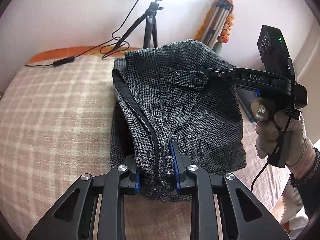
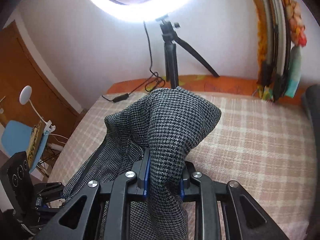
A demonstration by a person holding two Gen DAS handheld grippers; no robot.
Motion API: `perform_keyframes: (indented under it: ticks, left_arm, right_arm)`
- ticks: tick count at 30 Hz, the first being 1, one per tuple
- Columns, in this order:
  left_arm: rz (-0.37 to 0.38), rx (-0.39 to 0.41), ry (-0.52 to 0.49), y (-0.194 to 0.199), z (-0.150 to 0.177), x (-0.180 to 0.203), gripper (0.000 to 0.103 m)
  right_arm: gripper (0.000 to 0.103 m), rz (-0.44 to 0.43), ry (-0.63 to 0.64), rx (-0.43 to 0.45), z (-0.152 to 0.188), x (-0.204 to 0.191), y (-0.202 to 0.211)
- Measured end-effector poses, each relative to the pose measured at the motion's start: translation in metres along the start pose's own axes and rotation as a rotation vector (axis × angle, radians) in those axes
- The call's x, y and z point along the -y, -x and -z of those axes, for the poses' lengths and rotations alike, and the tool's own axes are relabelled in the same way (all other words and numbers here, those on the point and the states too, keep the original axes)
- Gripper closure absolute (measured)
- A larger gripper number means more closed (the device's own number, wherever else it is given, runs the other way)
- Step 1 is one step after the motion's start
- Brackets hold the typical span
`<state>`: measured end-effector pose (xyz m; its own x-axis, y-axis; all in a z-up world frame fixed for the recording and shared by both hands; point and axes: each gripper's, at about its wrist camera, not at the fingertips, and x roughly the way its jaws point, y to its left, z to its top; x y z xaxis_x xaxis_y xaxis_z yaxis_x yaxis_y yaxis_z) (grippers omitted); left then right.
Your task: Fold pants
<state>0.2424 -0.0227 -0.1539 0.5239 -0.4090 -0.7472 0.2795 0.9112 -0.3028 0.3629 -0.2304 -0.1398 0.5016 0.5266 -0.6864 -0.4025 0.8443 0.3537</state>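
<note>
Pinching pants (image 1: 180,104) between both: left hand-held gripper (image 1: 156,172), right hand-held gripper (image 2: 164,180).

We see grey-and-black houndstooth pants (image 1: 180,110) on a pink-and-cream plaid blanket (image 1: 60,110), an orange bed edge (image 2: 230,83) beyond the blanket, blue pads on black grippers, a black tripod (image 2: 170,60).

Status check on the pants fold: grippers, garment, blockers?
Left gripper shut on pants, jaws clamped on the bunched edge. Right gripper shut on pants too, fabric lifted off the checked blanket. Nothing blocking; tripod stands behind.
</note>
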Motion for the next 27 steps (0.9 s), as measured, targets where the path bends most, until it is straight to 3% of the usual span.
perform_keyframes:
  ticks: [12, 27]
  left_arm:
    - [0.053, 0.031, -0.049, 0.014, -0.004, 0.037, 0.081]
    - [0.157, 0.05, -0.162, -0.001, -0.026, 0.123, 0.081]
  right_arm:
    - [0.083, 0.052, 0.055, 0.067, 0.002, -0.009, 0.054]
    - [0.084, 0.164, 0.041, 0.147, 0.002, 0.042, 0.139]
